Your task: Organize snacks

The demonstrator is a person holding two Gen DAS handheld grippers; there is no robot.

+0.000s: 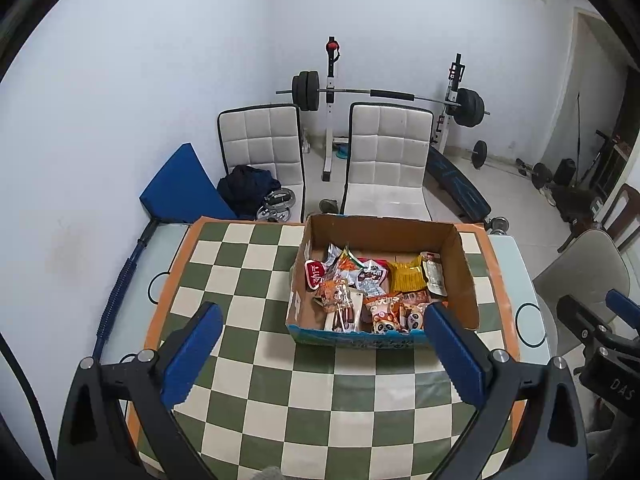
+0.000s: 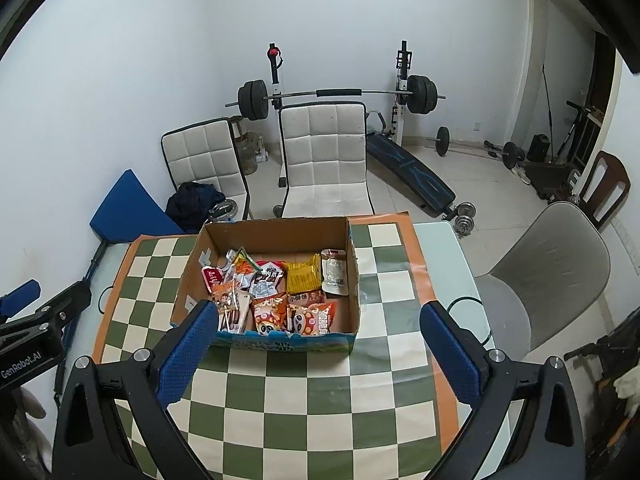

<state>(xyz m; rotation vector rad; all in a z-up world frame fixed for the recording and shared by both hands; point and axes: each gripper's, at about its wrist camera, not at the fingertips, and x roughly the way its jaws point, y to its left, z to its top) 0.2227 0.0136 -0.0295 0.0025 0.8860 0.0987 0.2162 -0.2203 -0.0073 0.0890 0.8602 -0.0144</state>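
Item: snacks (image 1: 372, 292), a mixed heap of small packets inside an open box (image 1: 384, 236) at the far middle of the checkered mat (image 1: 248, 360). All packets lie in the box; I see none loose on the mat.

Handling, by my estimate: light, soft foil and plastic, crinkly, likely slippery; contents may crush. I would pinch each by a sealed edge or corner, gently. The yellow pack (image 2: 304, 278) and clear pouch (image 2: 334, 272) lie flattest.

Tools: left gripper (image 1: 320, 344) spread wide, holding nothing, hovering short of the box. Right gripper (image 2: 316, 340) equally wide, empty, touching nothing.
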